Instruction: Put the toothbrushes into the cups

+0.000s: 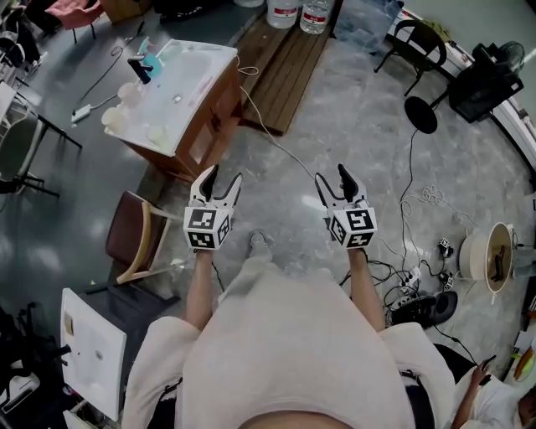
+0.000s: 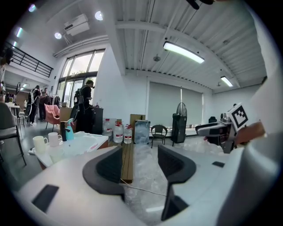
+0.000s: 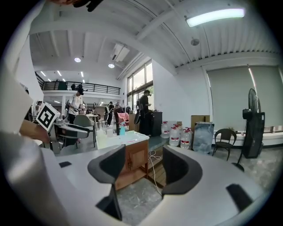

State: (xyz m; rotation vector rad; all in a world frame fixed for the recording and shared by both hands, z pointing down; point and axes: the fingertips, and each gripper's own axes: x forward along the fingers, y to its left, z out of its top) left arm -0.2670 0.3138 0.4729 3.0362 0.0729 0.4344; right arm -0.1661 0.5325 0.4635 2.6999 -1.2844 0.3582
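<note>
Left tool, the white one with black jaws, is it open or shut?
Open. In the left gripper view the white left tool has its black jaws wide apart, with nothing gripped between them.

Open floor [image 1: 289, 167] lies ahead up to the table [image 1: 199, 77] — a chair [image 1: 132, 243] stands near the left gripper [image 1: 224, 174]

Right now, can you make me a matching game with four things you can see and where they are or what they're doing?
Things:
1. cups
2. water bottles
3. brown chair
4. left gripper

Places or states:
A. open, with nothing in it
B. on the white table
C. on the floor by the table's near corner
D. at the far end of the wooden boards

Pairs: 1-B, 2-D, 3-C, 4-A
</note>
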